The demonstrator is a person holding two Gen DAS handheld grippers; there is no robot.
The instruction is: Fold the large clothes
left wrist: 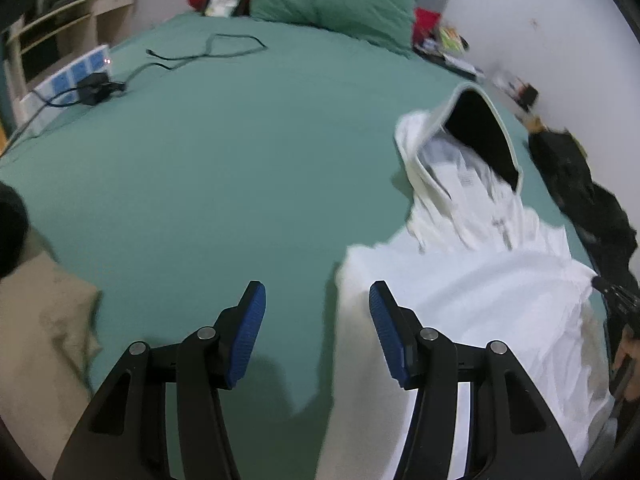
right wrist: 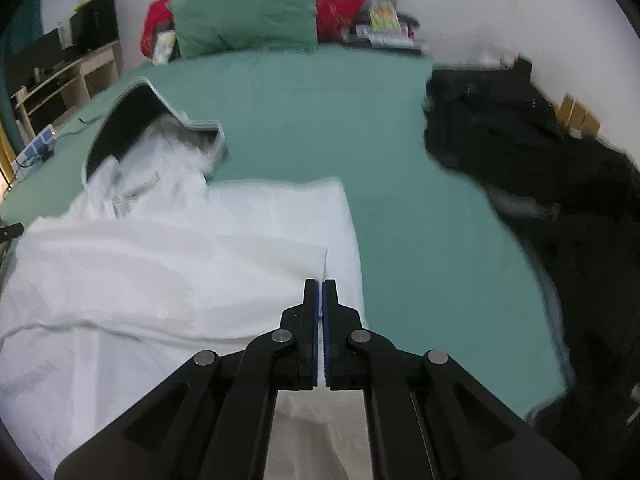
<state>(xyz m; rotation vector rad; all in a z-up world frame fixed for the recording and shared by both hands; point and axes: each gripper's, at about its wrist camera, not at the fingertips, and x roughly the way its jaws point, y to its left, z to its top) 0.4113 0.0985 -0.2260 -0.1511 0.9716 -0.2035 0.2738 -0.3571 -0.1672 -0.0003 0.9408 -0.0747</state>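
**White hooded garment on the green bed, right fingers pinched on a fold**

Nearest you, your right gripper (right wrist: 321, 284) has its black fingers (right wrist: 309, 300) pressed together, and a thin edge of white cloth runs up from between the blue pads, so they are clamped on a fold of the large white hooded garment (right wrist: 168, 264). Your left gripper (left wrist: 317, 294) stands with its blue-padded fingers (left wrist: 250, 332) spread apart and nothing between them; it hangs over bare green bed sheet (left wrist: 224, 168), with the garment's near left edge just beside its right finger.

At the near left of the left wrist view a crumpled beige cloth (left wrist: 44, 332) lies on the bed.

The white garment spreads across the near part of the bed, rumpled, its body toward you and its hood (right wrist: 136, 120) farther off, standing open with a dark lining showing.

To the right of it, apart across a strip of sheet, a heap of black clothing (right wrist: 540, 168) lies along the white wall.

Farther left, a white and blue power strip (left wrist: 72, 76) sits at the bed's edge with a black cable (left wrist: 208, 50) trailing over the sheet.

At the far end, a green pillow (right wrist: 244, 16) leans against the headboard with red fabric (right wrist: 332, 0) behind it.
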